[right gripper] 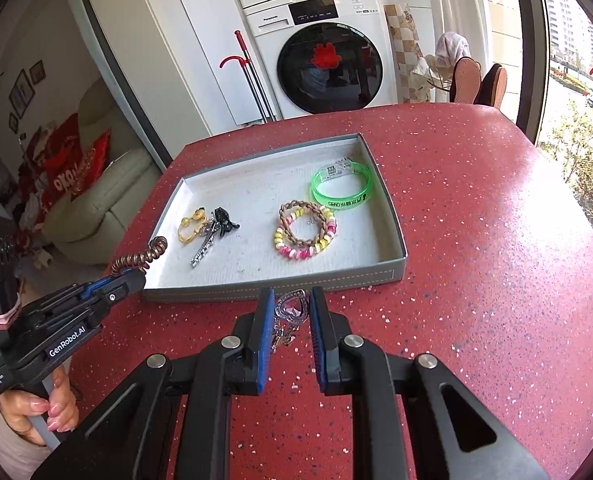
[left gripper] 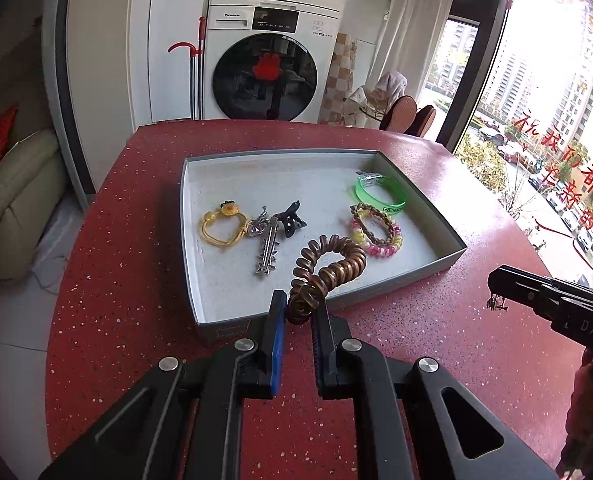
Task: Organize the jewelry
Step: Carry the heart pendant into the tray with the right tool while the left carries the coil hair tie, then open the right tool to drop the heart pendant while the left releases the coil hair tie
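Note:
A grey tray (left gripper: 448, 268) (right gripper: 376, 276) with a white floor sits on the red table. My left gripper (left gripper: 298, 308) is shut on a brown coil hair tie (left gripper: 328, 264), held over the tray's near edge; the tie also shows in the right wrist view (right gripper: 144, 256). My right gripper (right gripper: 291, 304) is shut on a silver heart-shaped piece with a chain (right gripper: 290, 312), just in front of the tray's near wall. In the left wrist view the right gripper (left gripper: 496, 292) hovers over the table right of the tray.
In the tray lie a yellow cord bracelet (left gripper: 220, 228), a silver hair clip (left gripper: 268, 252), a black claw clip (left gripper: 292, 220), a beaded bracelet with a braided band (left gripper: 376, 232) and a green wristband (left gripper: 380, 194). A washing machine (left gripper: 264, 68) stands beyond the table.

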{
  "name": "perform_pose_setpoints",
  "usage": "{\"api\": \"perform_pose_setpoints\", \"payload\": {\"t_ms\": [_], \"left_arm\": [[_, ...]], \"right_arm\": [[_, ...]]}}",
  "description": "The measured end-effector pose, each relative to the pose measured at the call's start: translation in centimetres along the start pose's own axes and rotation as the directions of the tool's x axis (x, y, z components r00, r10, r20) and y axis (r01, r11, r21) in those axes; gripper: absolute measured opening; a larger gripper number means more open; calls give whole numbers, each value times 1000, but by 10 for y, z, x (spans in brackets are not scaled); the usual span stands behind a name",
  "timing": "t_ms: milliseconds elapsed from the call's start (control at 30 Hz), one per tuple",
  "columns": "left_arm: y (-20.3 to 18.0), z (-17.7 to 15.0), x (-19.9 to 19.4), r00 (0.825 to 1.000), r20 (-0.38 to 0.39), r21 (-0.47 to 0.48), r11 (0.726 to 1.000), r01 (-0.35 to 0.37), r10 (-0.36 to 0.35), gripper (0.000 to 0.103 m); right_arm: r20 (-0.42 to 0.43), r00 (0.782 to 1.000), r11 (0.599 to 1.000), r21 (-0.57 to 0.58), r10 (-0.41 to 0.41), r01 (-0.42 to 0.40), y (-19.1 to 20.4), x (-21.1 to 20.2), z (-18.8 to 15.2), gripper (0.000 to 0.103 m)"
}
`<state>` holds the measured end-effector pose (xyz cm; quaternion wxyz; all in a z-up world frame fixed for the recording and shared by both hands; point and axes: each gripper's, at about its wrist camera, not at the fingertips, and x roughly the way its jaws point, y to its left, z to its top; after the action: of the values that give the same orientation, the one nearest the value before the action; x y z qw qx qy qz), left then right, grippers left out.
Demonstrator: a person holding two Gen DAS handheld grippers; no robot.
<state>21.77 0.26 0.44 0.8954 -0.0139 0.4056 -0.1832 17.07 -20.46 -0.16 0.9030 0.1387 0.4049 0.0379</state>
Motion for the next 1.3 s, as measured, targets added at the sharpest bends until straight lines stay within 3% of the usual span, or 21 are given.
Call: {"api": "perform_pose_setpoints", "payload": {"t_ms": [533, 1300], "left_arm": [[4, 33, 47, 999, -22, -14, 999, -49, 49, 30], [-3, 36, 100, 988, -96, 44, 992, -115, 119, 30]], "right_arm": [[-21, 1000, 1000, -12, -20, 20, -10, 60, 53, 19], [-96, 994, 998, 9, -56, 57, -39, 117, 59, 19]]}}
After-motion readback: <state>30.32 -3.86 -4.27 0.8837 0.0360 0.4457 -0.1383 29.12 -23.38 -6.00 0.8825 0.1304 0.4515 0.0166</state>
